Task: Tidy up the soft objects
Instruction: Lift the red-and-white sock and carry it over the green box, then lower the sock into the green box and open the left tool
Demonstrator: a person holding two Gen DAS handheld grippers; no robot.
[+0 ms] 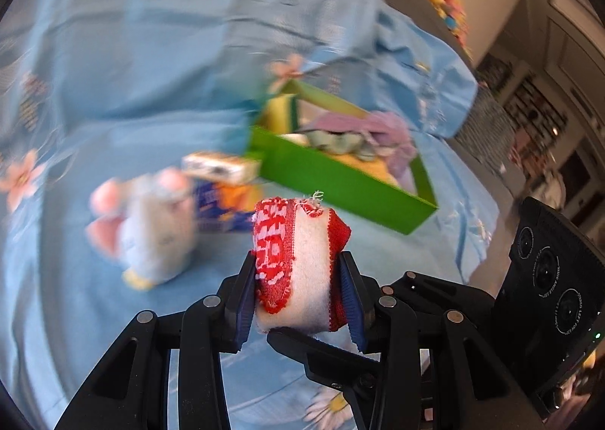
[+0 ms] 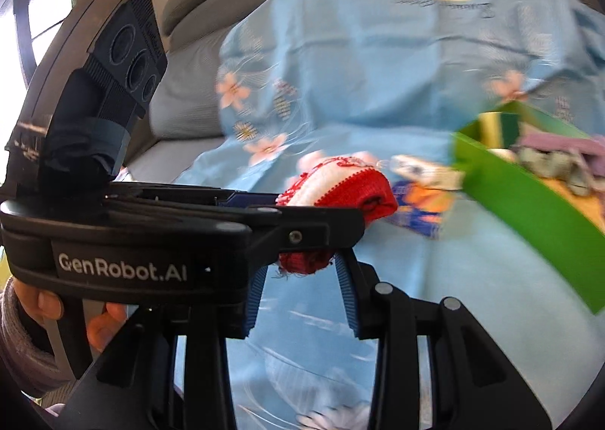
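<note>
Between the left gripper's (image 1: 298,294) blue pads we see one red-and-white knitted sock (image 1: 297,260), clenched and held above the blue flowered cloth (image 1: 151,71); its lower end also sits between our right gripper's (image 2: 302,292) spread fingers, untouched. "GenRobot.AI" reads on the left tool. Beyond, blurred, lie one plush toy (image 1: 151,229), one illegible printed packet (image 1: 223,180) and one green box (image 1: 340,180) of soft things.

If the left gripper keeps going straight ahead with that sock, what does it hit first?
Probably the green box: its near wall sits just beyond the red-and-white sock in the left gripper. Depth is unclear through blur.
</note>
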